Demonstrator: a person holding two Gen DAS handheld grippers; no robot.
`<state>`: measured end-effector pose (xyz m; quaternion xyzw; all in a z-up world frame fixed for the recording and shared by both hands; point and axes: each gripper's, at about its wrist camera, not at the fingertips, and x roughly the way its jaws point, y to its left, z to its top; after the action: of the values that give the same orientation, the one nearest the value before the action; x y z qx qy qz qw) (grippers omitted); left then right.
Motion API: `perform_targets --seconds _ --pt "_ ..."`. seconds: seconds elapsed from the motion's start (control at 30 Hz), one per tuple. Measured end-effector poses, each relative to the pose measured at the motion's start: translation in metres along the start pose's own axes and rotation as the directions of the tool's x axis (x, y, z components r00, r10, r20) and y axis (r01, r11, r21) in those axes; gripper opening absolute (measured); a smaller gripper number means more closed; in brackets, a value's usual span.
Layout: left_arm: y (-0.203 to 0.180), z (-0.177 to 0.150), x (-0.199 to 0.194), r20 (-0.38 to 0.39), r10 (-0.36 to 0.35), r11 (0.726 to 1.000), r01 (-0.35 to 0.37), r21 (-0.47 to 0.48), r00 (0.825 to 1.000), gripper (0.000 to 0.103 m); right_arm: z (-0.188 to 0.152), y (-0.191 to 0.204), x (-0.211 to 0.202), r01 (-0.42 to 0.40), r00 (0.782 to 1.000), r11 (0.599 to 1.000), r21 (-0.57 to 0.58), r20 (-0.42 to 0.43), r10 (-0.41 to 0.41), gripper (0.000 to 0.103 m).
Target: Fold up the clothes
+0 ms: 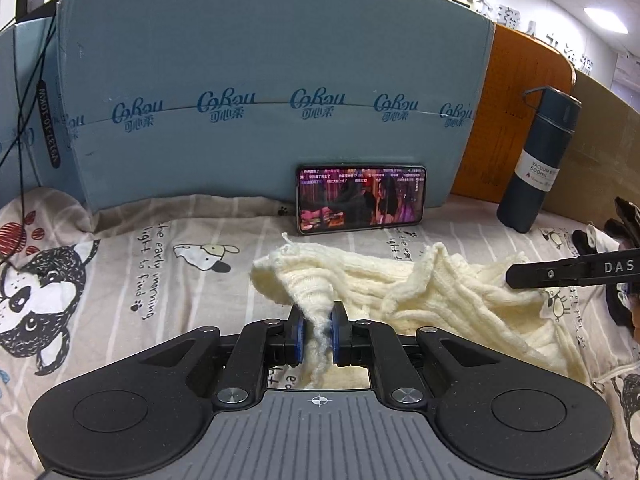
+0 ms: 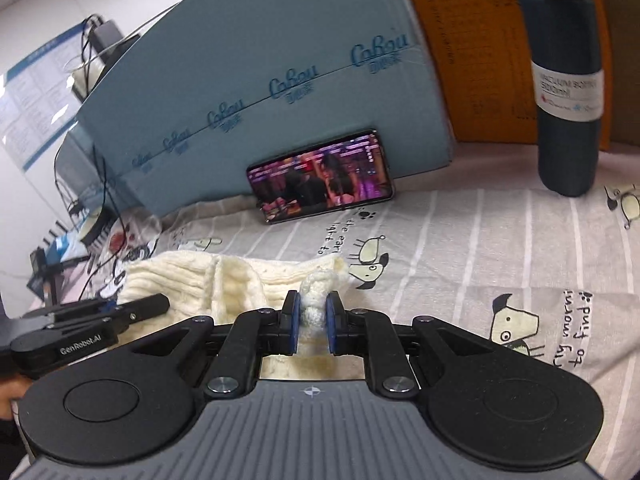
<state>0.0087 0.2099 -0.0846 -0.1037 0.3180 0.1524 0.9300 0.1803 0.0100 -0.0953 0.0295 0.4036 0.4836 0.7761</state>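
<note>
Both tongs are clenched on the cream knit garment (image 1: 420, 292): the left tongs (image 1: 318, 332) pinch a thin, twisted wisp of one edge, and the right tongs (image 2: 313, 320) grip a thicker bunched knot of another edge. The garment lies crumpled between them on the printed sheet (image 1: 132, 280) that covers the tabletop, partly lifted at the left grip, with loose ridges and a dangling strand of yarn.

The left hold looks the weaker one. So little fabric sits between its blue pads that a firm pull could let the knit slide out, or stretch and snag the open weave. If the two hands draw apart unevenly, the bunched middle would likely stay rumpled and any fold would come out skewed.

A phone (image 1: 360, 198) leans against the blue box (image 1: 260, 60) just beyond the garment, and a dark flask (image 1: 538, 160) stands to the right; a wide swing of cloth could tip either.
</note>
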Motion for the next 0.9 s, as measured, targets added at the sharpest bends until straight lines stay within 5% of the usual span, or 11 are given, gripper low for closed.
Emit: perform_targets --seconds 0.7,0.83,0.9 --pt "0.001 0.008 0.051 -0.02 0.022 1.0 -0.022 -0.019 1.0 0.012 -0.005 -0.028 0.02 0.077 0.996 0.995 0.057 0.039 -0.079 0.013" --pt "0.002 0.011 0.044 0.012 0.083 0.996 -0.083 -0.02 0.996 0.03 -0.004 -0.029 0.014 0.082 0.996 0.995 0.058 0.036 -0.084 0.018" --pt "0.003 0.014 0.034 0.057 0.135 0.991 -0.134 -0.027 0.989 0.056 -0.003 -0.029 0.005 0.107 0.992 0.992 0.071 0.057 -0.111 0.032"
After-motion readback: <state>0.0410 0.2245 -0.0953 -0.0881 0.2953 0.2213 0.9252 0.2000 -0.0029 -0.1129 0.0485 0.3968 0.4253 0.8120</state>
